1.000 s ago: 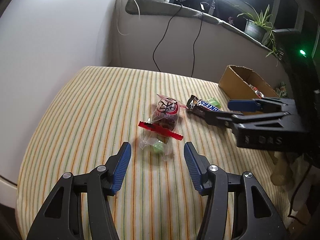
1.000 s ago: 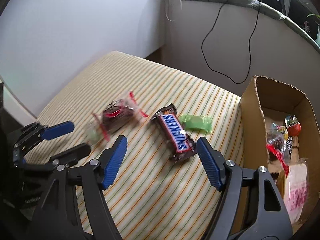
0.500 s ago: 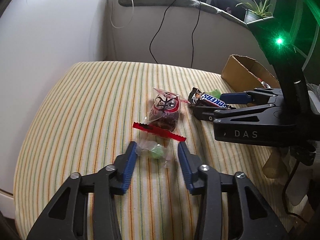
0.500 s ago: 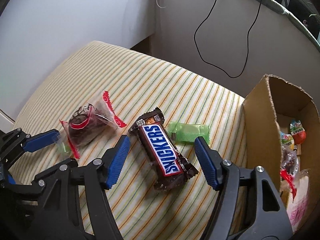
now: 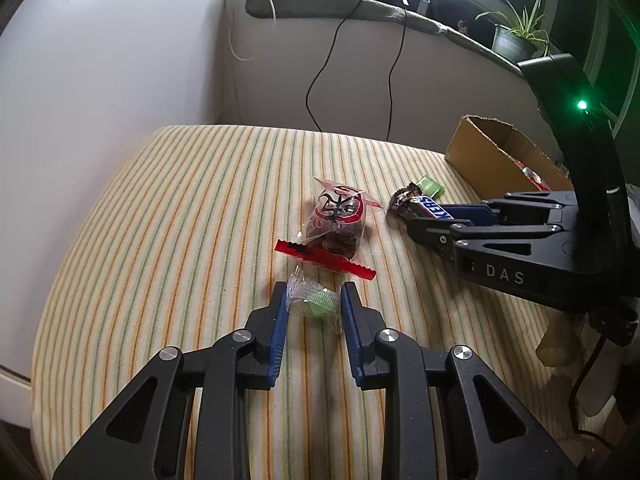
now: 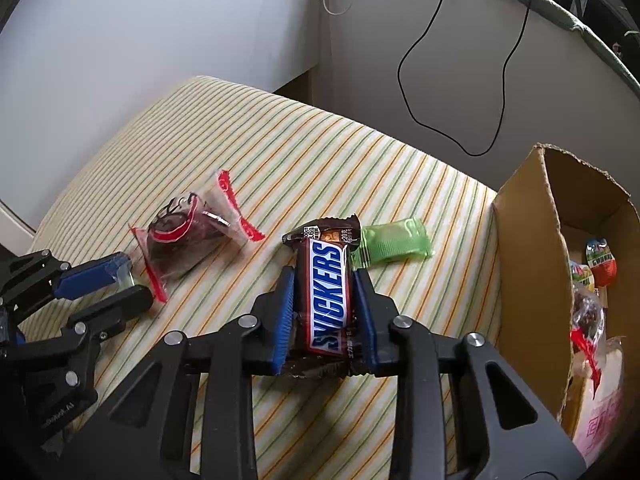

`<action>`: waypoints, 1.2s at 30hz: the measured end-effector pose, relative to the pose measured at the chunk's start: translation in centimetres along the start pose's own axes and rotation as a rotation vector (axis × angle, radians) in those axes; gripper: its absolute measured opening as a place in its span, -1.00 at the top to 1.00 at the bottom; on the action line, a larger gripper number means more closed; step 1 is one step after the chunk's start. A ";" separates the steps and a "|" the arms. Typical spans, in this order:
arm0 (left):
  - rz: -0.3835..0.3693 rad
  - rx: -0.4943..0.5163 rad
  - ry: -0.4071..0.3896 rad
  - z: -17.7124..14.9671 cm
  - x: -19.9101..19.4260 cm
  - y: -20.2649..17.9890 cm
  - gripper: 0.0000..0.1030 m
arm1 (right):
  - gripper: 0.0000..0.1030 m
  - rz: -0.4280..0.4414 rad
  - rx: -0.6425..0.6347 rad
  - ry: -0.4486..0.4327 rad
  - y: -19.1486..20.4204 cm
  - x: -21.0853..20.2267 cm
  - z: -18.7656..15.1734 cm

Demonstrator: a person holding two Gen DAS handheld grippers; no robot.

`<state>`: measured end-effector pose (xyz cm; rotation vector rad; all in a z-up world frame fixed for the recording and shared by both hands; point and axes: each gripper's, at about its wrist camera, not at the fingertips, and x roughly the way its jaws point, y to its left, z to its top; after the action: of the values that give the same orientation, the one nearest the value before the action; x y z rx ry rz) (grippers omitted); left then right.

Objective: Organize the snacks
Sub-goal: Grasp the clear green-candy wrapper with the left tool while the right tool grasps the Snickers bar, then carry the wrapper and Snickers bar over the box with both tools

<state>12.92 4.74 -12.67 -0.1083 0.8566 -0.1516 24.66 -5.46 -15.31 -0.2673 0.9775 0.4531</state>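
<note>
Jaws of my right gripper (image 6: 325, 276) are closing on the Snickers bar (image 6: 328, 292); my left gripper (image 5: 313, 294) is closing around the clear-wrapped green candy (image 5: 316, 300).

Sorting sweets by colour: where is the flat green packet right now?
In the right wrist view, the flat green packet lies on the striped cloth, between the Snickers bar and the cardboard box.

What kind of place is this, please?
Probably a room in a home: a striped cushion set against a wall, a potted plant on the ledge behind it, and a cardboard box of snacks.
</note>
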 end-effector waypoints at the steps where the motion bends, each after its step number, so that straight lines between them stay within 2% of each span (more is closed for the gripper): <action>1: 0.000 -0.002 -0.002 -0.2 -0.3 0.1 0.53 | 0.42 0.005 0.003 -0.002 0.0 -0.1 -0.1; 10: -0.006 -0.035 -0.037 -0.5 -1.9 0.1 0.53 | 0.42 0.065 0.059 -0.038 -0.5 -1.6 -1.9; 21: -0.019 -0.026 -0.095 0.0 -4.5 -1.7 0.53 | 0.43 0.132 0.097 -0.136 -2.0 -7.0 -3.9; 29: -0.055 0.011 -0.126 1.3 -5.2 -5.1 0.53 | 0.42 0.127 0.099 -0.215 -4.4 -12.2 -5.0; 36: -0.105 0.068 -0.132 2.6 -5.0 -9.0 0.53 | 0.42 0.078 0.125 -0.262 -8.4 -14.9 -5.8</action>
<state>10.81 -3.14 -5.86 -0.0989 0.7135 -0.2692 17.36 -18.93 -5.75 -0.0549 0.7579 0.4832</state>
